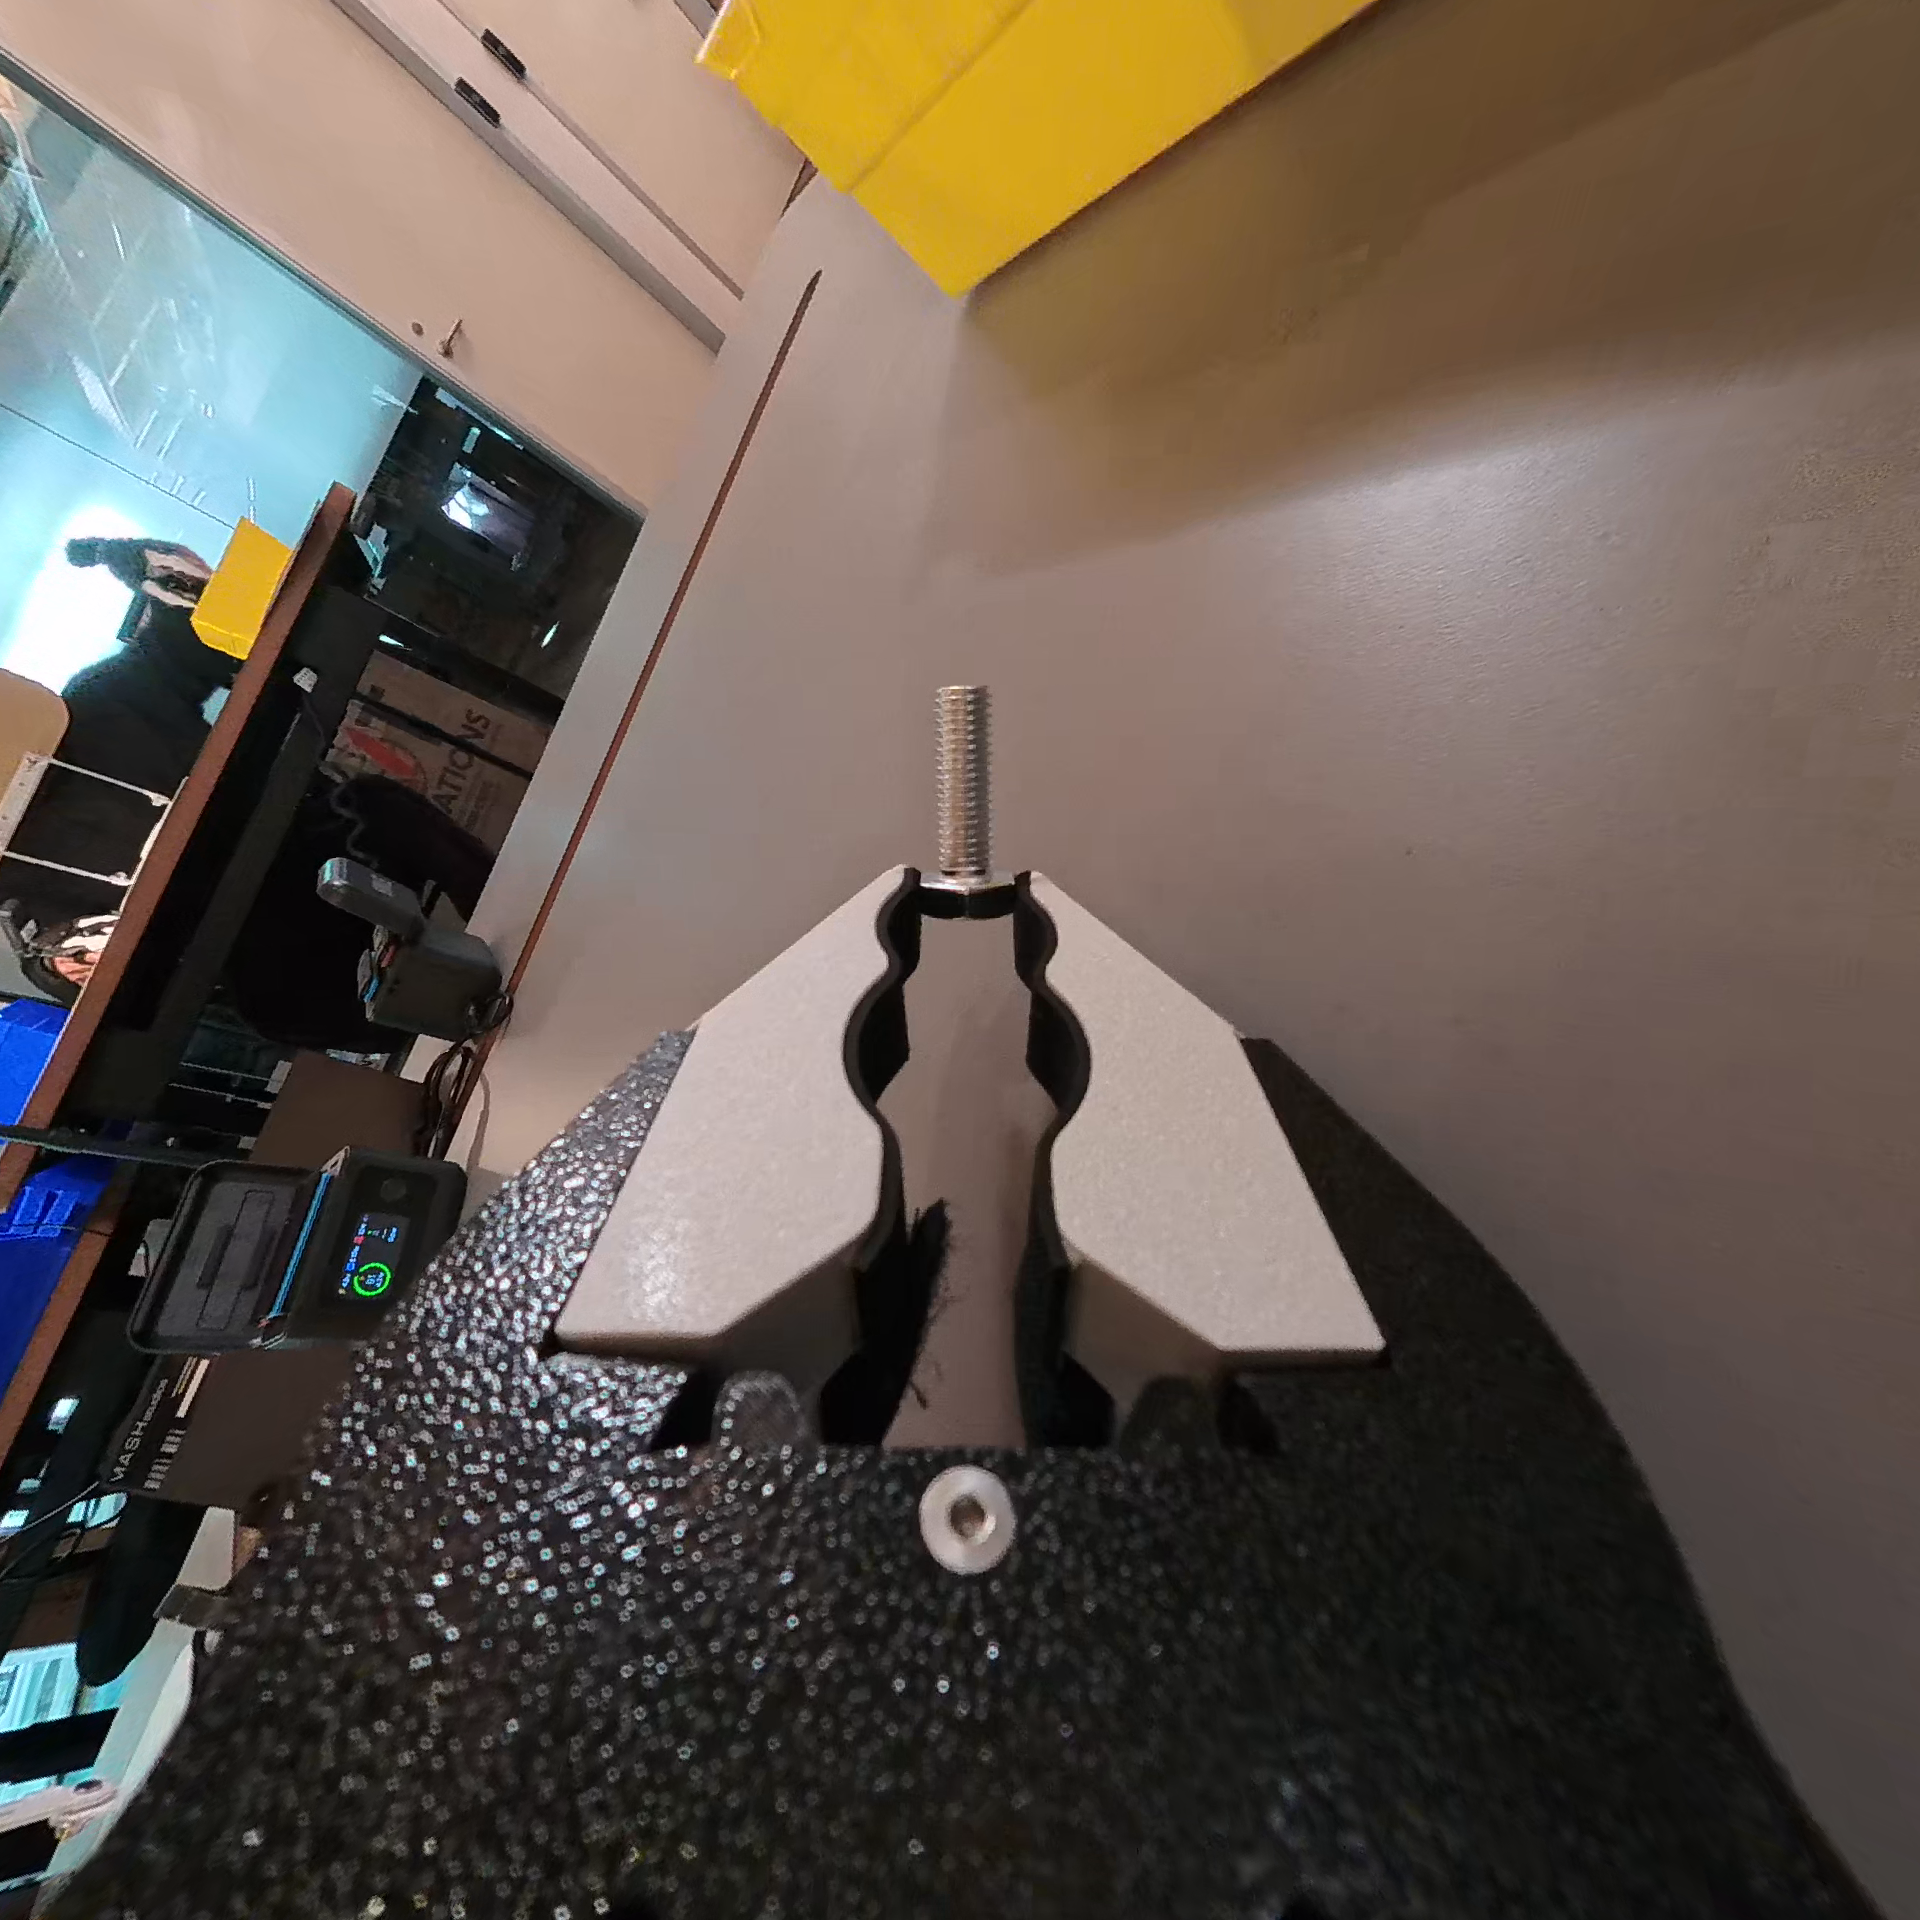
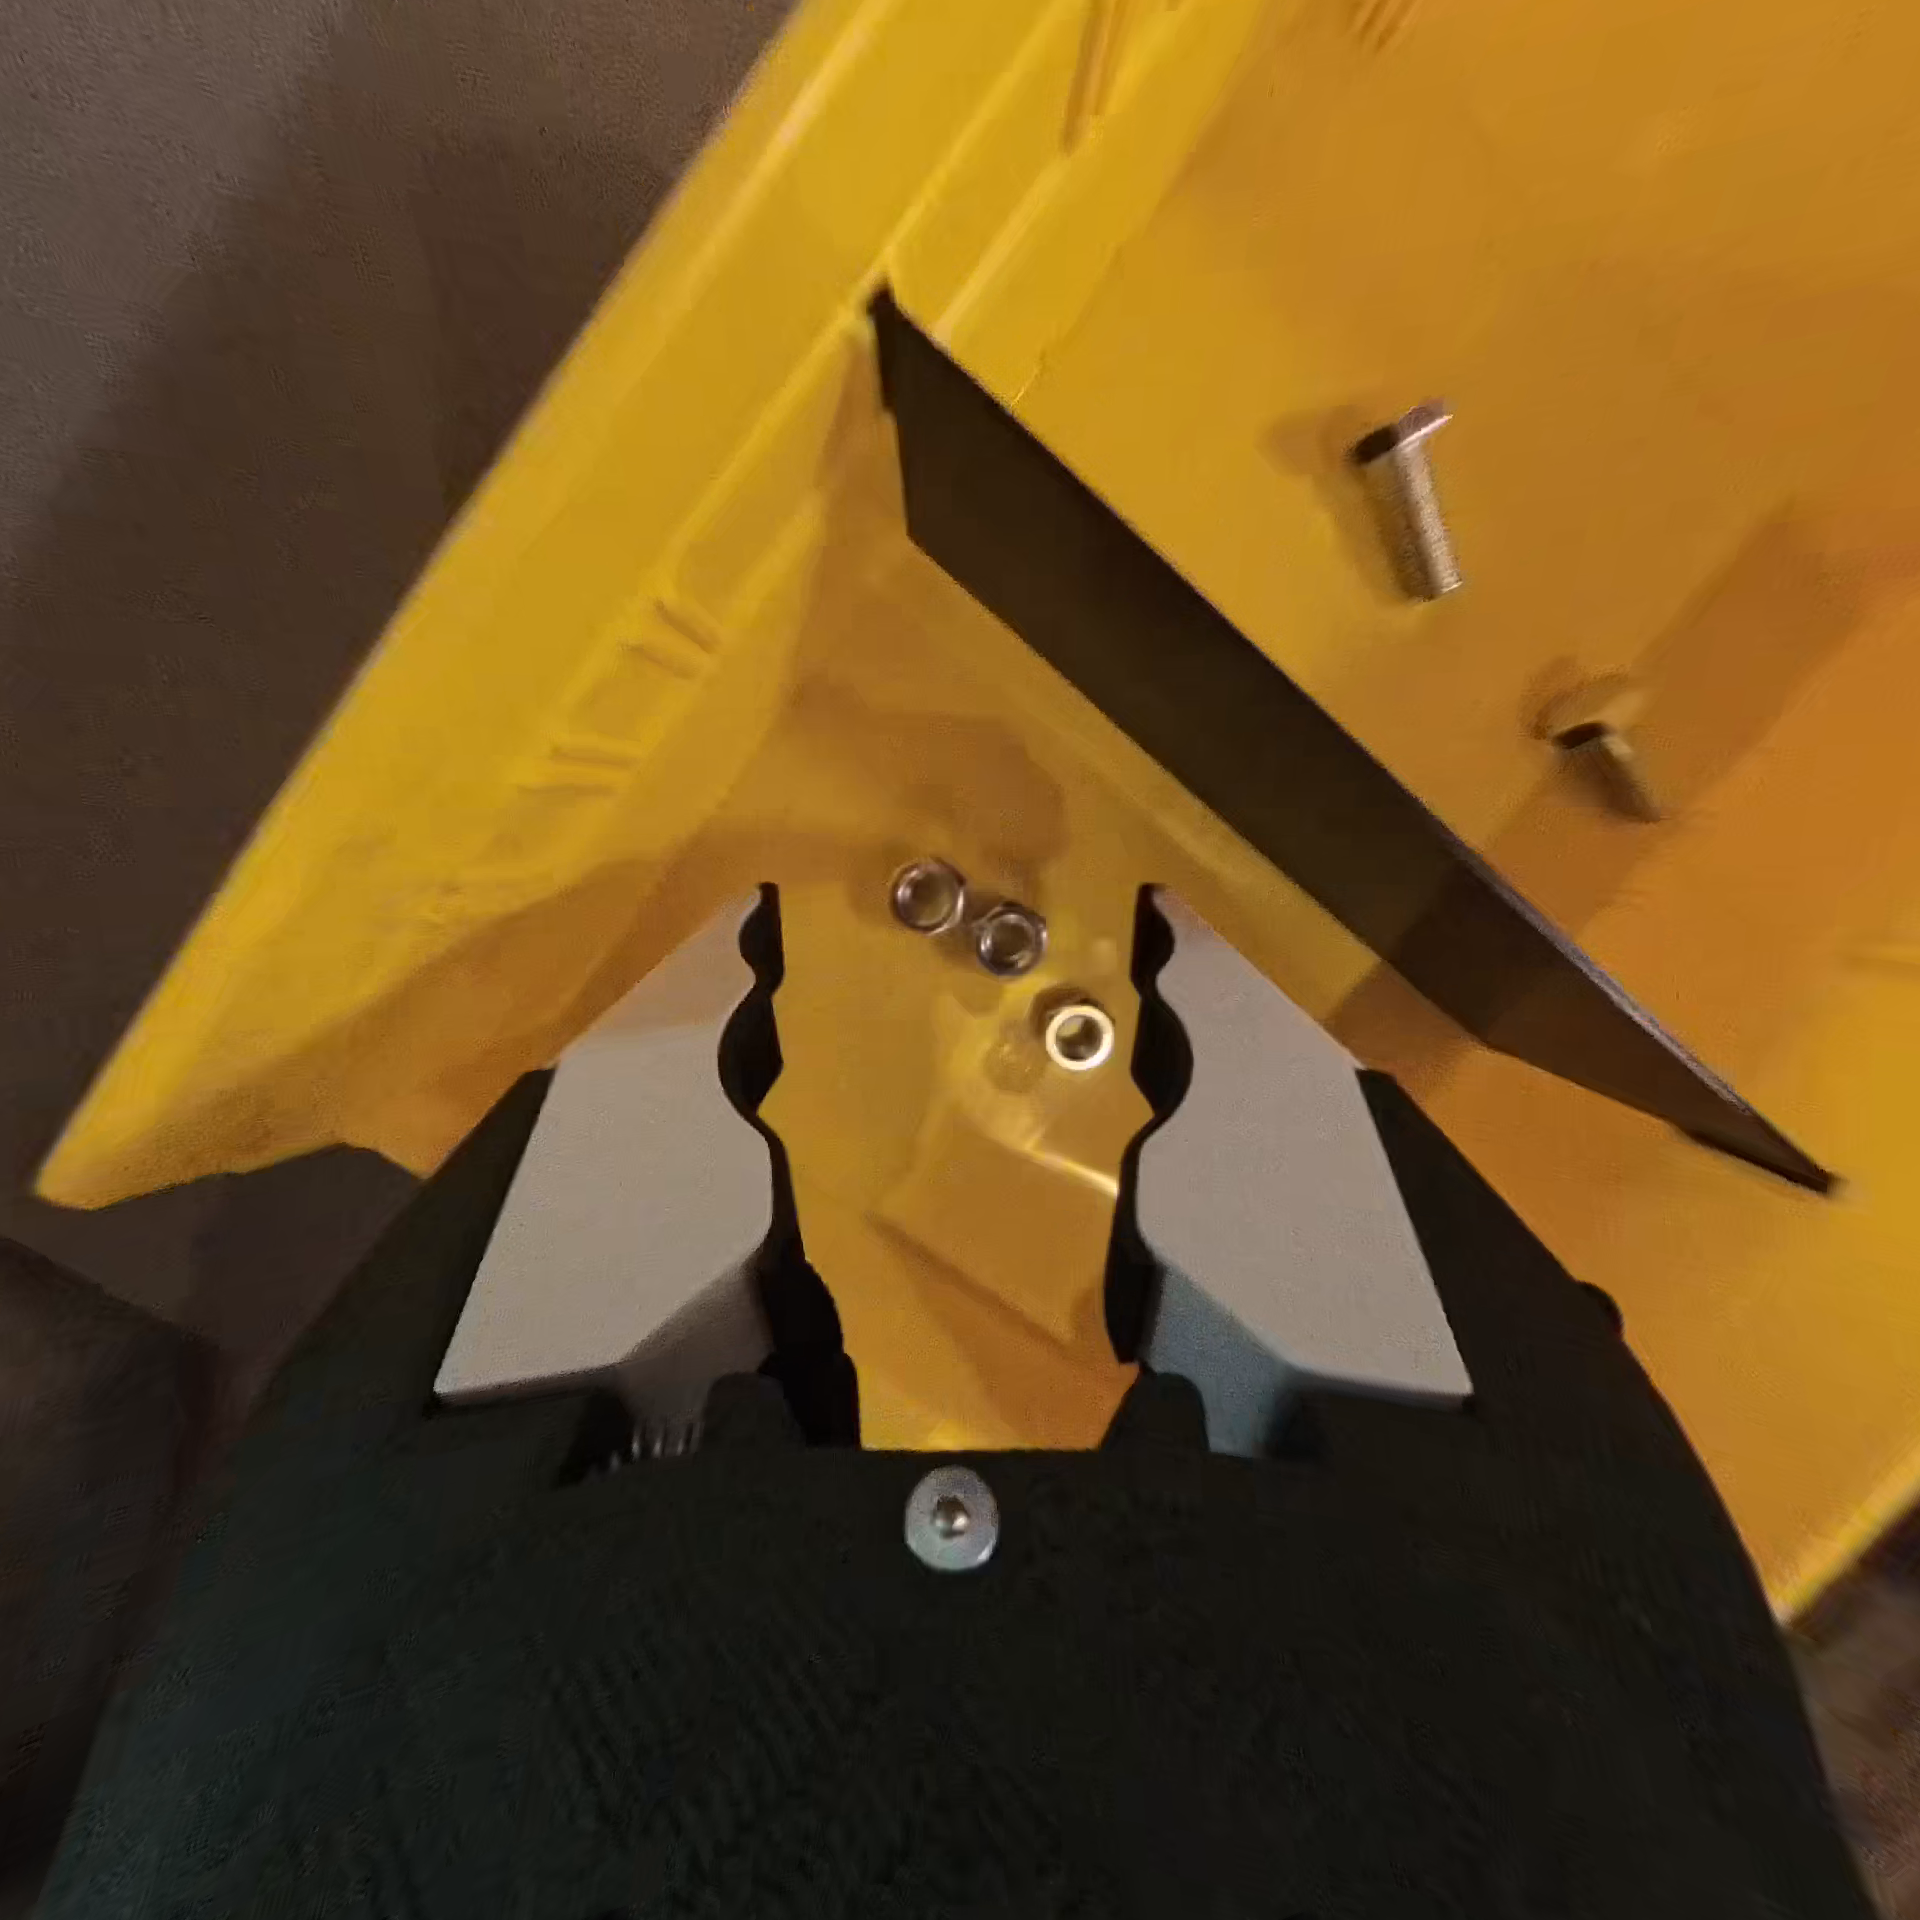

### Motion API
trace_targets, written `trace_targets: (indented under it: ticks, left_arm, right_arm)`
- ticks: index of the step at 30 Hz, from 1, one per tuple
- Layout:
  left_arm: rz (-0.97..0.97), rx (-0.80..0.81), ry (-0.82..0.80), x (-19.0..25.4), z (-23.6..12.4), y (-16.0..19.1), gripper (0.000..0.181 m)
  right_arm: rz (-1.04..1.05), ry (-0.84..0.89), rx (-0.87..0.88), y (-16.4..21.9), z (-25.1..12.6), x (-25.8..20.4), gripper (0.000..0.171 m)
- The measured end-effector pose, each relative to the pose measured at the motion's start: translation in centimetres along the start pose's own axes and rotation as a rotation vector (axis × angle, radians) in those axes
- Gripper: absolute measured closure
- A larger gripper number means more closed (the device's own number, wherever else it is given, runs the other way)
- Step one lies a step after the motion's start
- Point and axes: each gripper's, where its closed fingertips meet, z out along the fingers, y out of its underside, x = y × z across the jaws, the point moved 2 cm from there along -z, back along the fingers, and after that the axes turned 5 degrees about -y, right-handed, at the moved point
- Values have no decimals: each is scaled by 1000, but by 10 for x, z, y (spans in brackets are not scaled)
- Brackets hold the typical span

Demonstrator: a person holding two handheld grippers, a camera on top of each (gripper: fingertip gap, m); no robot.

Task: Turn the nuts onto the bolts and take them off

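Looks like a workshop or lab storeroom. Grey worktable (image 1: 1351, 727) with a yellow parts bin (image 2: 644, 665) split by a black divider (image 2: 1195, 665), loose nuts (image 2: 1003, 937) and bolts (image 2: 1408, 509) inside. Cardboard boxes (image 1: 447, 738), blue crates (image 1: 31, 1091) and a small device with a lit screen (image 1: 301, 1262) beside it.

shiny metal bolt (image 1: 962, 781), glossy plastic bin (image 2: 644, 727)

A smooth grey tabletop (image 1: 1455, 727) edged in reddish-brown carries a yellow plastic bin (image 1: 997, 125) at its far side; the bin's front wall (image 2: 436, 790) stands directly on the grey surface (image 2: 208, 416).
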Motion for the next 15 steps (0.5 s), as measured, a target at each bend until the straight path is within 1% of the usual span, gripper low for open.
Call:
trace_targets:
  ticks: [1, 3, 4, 5, 6, 7, 8, 10, 13, 15]
  left_arm:
    - [-1, 0, -2, 0, 0, 0, 165]
    - [-12, 16, -9, -1, -1, -4, 165]
    - [-23, 30, -10, -1, -1, -6, 165]
    - [-36, 49, -13, -2, -3, -9, 165]
    - [-56, 76, -12, -3, -4, -14, 165]
    - [-75, 114, -1, -2, -7, -19, 165]
    - [-90, 164, 19, 0, -10, -26, 165]
    - [-110, 252, 48, 2, -17, -38, 165]
    - [-116, 336, 91, 7, -25, -49, 166]
    - [-121, 361, 114, 9, -28, -52, 166]
  right_arm:
    - [-5, 65, 96, -14, -14, 0, 98]
    - [-50, 198, 370, -53, -49, -8, 85]
    - [-111, 234, 517, -74, -65, -22, 87]
    - [-201, 222, 639, -92, -75, -47, 87]
    - [-298, 193, 713, -105, -78, -75, 90]
    - [-397, 153, 734, -114, -74, -102, 90]
    - [-498, 94, 720, -119, -62, -130, 94]
    - [-659, -16, 659, -121, -30, -173, 101]
    - [-739, -142, 559, -120, 12, -206, 127]
    - [-753, -142, 505, -121, 29, -209, 137]
